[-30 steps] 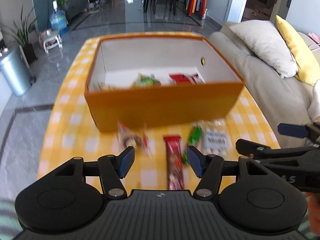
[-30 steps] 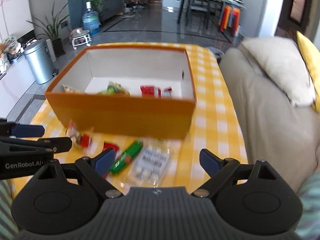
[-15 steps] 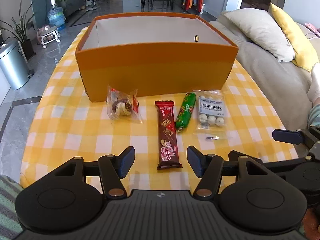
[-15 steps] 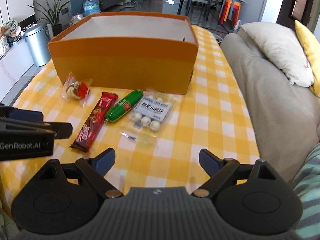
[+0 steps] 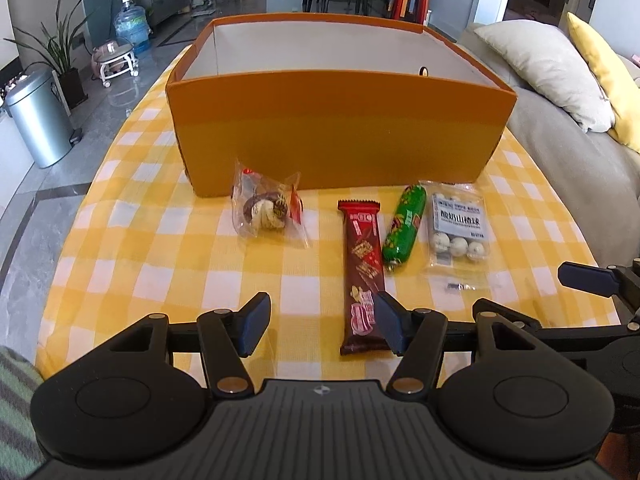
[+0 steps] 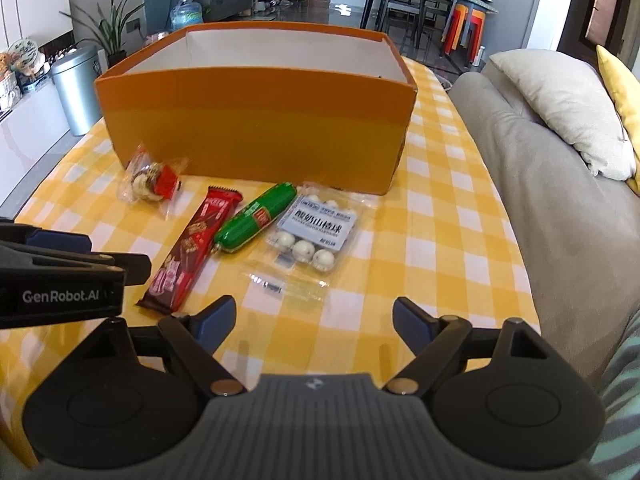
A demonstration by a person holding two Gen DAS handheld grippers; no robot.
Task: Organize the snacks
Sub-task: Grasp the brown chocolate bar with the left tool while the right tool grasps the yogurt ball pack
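Stock on the yellow checked tablecloth point(image 5: 160, 264), listed left to right, all lying near the front wall of the orange box point(image 5: 340, 148):

1. Clear-wrapped pastry point(image 5: 268, 212), closest to the box, slightly apart from the others.
2. Red chocolate bar point(image 5: 362, 268), lengthwise, near end reaching toward me.
3. Green sausage stick point(image 5: 404, 228), just beside the bar, angled.
4. Clear pack of white candy balls point(image 5: 458, 228), rightmost, just beside the sausage.

The box's interior floor is hidden from both views; I cannot tell what it holds.

Tools: my left gripper point(image 5: 320, 328) is spread wide and holds nothing, low over the cloth, with its right finger overlapping the near end of the chocolate bar. My right gripper point(image 6: 314, 322) is likewise spread and empty, hovering near the candy pack.

Step in hand, as I judge it: selecting the next item, none gripped. The next move calls for centring the left jaws across the bar's narrow width, closing, then lifting it over the front wall into the box.
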